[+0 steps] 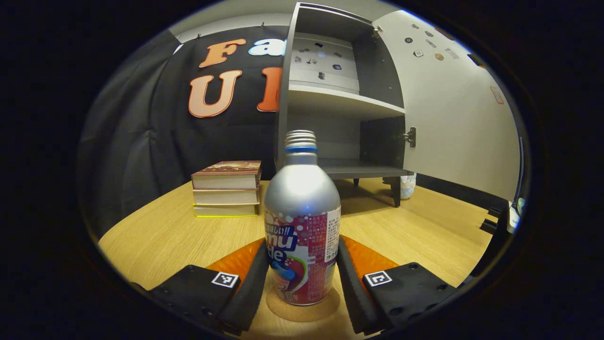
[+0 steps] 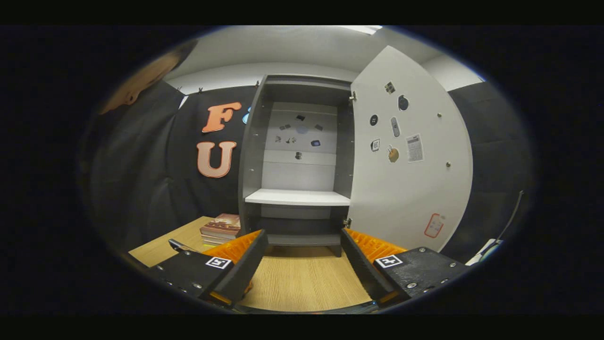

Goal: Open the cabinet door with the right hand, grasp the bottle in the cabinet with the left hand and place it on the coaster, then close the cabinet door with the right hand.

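Bottle (image 1: pixel 302 222) upright on coaster (image 1: pixel 302 307), on bench (image 1: pixel 155 236), in left gripper view. Silver shoulder and threaded neck, no cap visible, printed label round lower half. Coaster round, cork-brown, edge peeking out under bottle's base. Left tongs (image 1: pixel 302 278) astride bottle, one finger each side, right finger against label, left finger close beside it; too tight to tell whether both press, so grip cannot be told. Stack of three books (image 1: pixel 226 189) behind and to left, well apart from bottle. Cabinet (image 1: pixel 330 99) farther back on short legs, door (image 1: pixel 453 113) swung wide to right, shelf (image 1: pixel 339 101) bare, small stickers on back panel and on door's inner face. Hinge on door edge near lower compartment.

Right gripper view: right tongs (image 2: pixel 304 269) spread wide, nothing between fingers, hovering over bench (image 2: pixel 302 283) and facing cabinet (image 2: pixel 297 156) head-on. Door (image 2: pixel 410 156) standing open to right, stickers scattered over inner face. Shelf (image 2: pixel 297 197) white, across middle. Books (image 2: pixel 222 229) low at left beside cabinet's foot.
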`<action>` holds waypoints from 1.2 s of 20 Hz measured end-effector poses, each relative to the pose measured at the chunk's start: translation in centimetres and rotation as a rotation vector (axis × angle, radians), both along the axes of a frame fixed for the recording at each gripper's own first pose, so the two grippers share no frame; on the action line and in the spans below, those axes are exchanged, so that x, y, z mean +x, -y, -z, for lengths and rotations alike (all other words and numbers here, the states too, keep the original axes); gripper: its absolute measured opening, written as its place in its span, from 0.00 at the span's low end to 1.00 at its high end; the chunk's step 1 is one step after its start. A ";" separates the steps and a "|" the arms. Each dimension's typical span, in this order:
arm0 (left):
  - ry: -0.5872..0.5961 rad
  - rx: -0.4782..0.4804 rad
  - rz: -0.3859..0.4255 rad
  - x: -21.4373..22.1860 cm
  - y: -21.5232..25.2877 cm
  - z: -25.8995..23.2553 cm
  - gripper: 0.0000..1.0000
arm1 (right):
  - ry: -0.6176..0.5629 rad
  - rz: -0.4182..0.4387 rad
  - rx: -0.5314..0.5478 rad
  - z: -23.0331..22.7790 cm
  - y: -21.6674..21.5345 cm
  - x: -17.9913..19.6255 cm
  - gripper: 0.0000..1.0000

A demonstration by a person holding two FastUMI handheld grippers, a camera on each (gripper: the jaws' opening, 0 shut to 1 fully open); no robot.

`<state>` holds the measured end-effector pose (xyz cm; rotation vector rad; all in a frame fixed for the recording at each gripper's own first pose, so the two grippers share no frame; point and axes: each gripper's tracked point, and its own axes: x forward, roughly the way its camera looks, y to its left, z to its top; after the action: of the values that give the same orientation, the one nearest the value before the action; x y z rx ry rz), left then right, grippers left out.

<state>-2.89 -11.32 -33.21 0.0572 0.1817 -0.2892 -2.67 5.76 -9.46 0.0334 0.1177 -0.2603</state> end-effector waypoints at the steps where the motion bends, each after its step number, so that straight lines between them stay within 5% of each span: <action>1: -0.004 0.016 0.007 -0.2 0.1 0.2 0.82 | 0.001 0.002 0.005 -0.1 0.1 0.0 0.95; 24: -0.027 0.061 0.013 -3.1 -0.3 0.9 0.89 | -0.041 -0.032 0.037 1.5 -0.9 -0.3 0.95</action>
<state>-5.98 -10.99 -34.13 0.1151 0.2167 -0.2976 -2.95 6.65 -10.97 0.0630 0.1638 -0.2272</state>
